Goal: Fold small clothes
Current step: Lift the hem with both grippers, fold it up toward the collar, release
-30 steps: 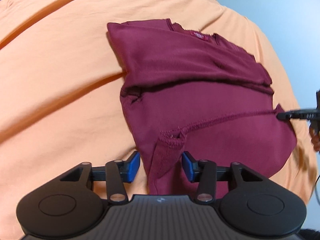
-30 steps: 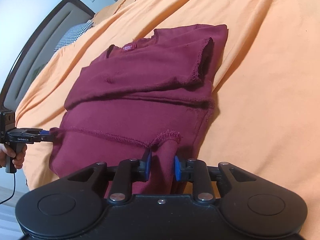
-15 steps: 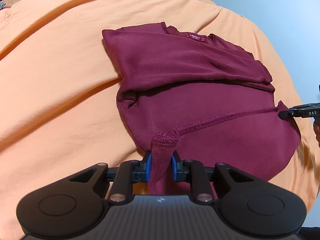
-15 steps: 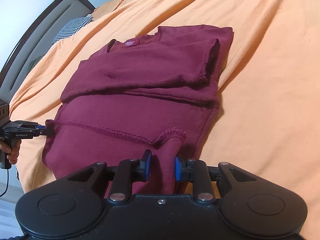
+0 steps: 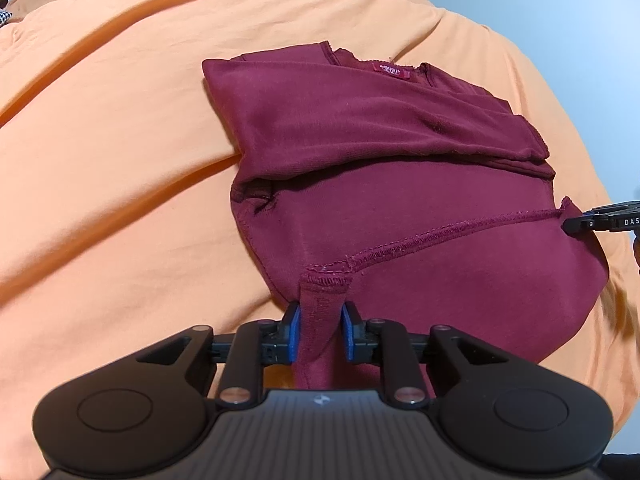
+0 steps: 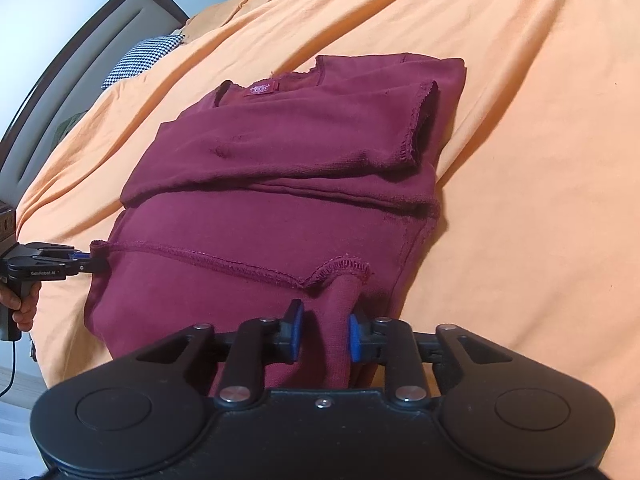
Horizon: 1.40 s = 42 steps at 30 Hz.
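A dark red shirt [image 5: 400, 140] [image 6: 280, 152] lies on the orange bedsheet [image 5: 100, 160], its sleeves folded in across the chest. The stitched bottom hem [image 5: 420, 236] [image 6: 224, 258] runs across the body, stretched between my two grippers. My left gripper [image 5: 320, 332] [image 6: 94, 266] pinches one hem corner, pulled up into a narrow fold that fills the gap between its blue pads; its jaws are opening slightly. My right gripper [image 6: 325, 334] [image 5: 568, 226] holds the other hem corner the same way. That fold lies against its right pad, and its jaws are also opening a little.
The orange sheet [image 6: 540, 160] spreads wide on all sides of the shirt, with soft creases. A dark padded headboard [image 6: 80, 60] and a black-and-white checked pillow [image 6: 140, 58] are at the far end. A hand [image 6: 24, 308] grips the left tool's handle beyond the bed edge.
My left gripper's jaws went from wide apart around the hem corner to closed on it. The hem now runs tauter between the two grippers. The right gripper stayed in place.
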### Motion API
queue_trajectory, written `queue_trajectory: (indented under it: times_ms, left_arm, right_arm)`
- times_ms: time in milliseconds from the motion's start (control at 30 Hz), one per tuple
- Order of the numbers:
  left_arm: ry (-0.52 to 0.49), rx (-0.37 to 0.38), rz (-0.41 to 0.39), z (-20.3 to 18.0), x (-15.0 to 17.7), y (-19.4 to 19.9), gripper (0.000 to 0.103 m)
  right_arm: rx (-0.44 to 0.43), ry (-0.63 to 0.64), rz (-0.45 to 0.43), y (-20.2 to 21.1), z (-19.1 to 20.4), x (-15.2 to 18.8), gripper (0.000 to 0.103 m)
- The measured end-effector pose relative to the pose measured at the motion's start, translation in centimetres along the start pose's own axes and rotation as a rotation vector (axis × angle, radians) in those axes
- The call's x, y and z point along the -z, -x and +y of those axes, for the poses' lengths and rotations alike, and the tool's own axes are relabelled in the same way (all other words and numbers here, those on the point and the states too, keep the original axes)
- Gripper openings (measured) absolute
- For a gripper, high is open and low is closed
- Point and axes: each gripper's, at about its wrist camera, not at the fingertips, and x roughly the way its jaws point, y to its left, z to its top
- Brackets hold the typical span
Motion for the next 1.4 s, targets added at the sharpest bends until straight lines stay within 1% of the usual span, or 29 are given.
queue_trajectory:
  times_ms: [67,233,267,300,333,367,467,567,633,700,767,833,967,1033,1100,1200,1267,1333,1400]
  left_arm:
    - [0.000,-0.003,0.003,-0.1,0.0,-0.2,0.026]
    - [0.006,-0.004,-0.010,-0.1,0.1,-0.3,0.026]
    - [0.007,-0.007,-0.018,-0.1,0.2,-0.1,0.022]
    - [0.006,-0.013,-0.027,-0.1,0.2,0.1,0.017]
    - [0.004,-0.018,-0.038,-0.1,0.3,0.3,0.014]
    - [0.001,-0.020,-0.054,-0.2,0.4,0.8,0.011]
    - [0.021,-0.014,-0.126,-0.1,1.1,2.6,0.008]
    - [0.080,0.026,-0.197,-0.1,1.9,4.6,0.008]
    - [0.116,0.053,-0.228,-0.1,2.1,5.4,0.007]
    - [0.132,0.077,-0.251,0.0,1.5,5.9,0.007]
    - [0.130,0.099,-0.284,0.0,0.4,6.5,0.006]
    - [0.126,0.118,-0.326,0.3,-1.4,7.1,0.006]
    - [0.145,0.150,-0.395,1.8,-6.0,7.2,0.006]
    - [0.168,0.149,-0.394,2.9,-8.3,5.9,0.006]
    - [0.168,0.132,-0.375,3.6,-10.4,4.2,0.006]
    - [0.125,0.106,-0.356,3.9,-13.2,2.5,0.006]
    - [0.105,0.114,-0.361,4.2,-15.2,1.7,0.006]
    - [0.081,0.116,-0.357,4.3,-16.9,0.6,0.006]
    - [0.064,0.095,-0.334,4.8,-18.6,-1.2,0.006]
  right_arm:
    - [0.005,0.002,0.009,-0.3,0.1,0.0,0.030]
    - [0.009,0.009,0.008,-0.5,0.4,0.2,0.029]
    - [0.013,0.010,0.005,-0.5,0.4,0.2,0.023]
    - [0.011,0.010,-0.001,-0.4,0.4,0.3,0.013]
    - [0.007,0.009,-0.006,-0.2,0.4,0.3,0.011]
    - [0.000,0.008,-0.013,0.0,0.4,0.4,0.008]
    - [-0.036,0.009,-0.050,1.3,0.4,0.7,0.007]
    - [-0.086,-0.011,-0.098,3.3,0.2,1.3,0.007]
    - [-0.116,-0.039,-0.135,4.7,-0.2,2.0,0.007]
    - [-0.127,-0.075,-0.154,5.6,-0.6,2.6,0.007]
    - [-0.137,-0.081,-0.167,6.3,-0.8,2.7,0.007]
    - [-0.155,-0.075,-0.200,7.1,-0.6,2.0,0.007]
    - [-0.195,-0.071,-0.295,8.7,-0.7,-1.3,0.007]
    - [-0.202,-0.064,-0.337,8.9,-1.0,-3.5,0.007]
    - [-0.198,-0.049,-0.350,8.3,-1.3,-5.6,0.007]
    - [-0.176,-0.044,-0.342,6.4,-1.9,-8.7,0.007]
    - [-0.171,-0.057,-0.344,5.2,-2.6,-10.8,0.007]
    - [-0.165,-0.061,-0.357,4.3,-3.1,-12.7,0.007]
    - [-0.170,-0.075,-0.371,3.2,-3.7,-14.6,0.007]
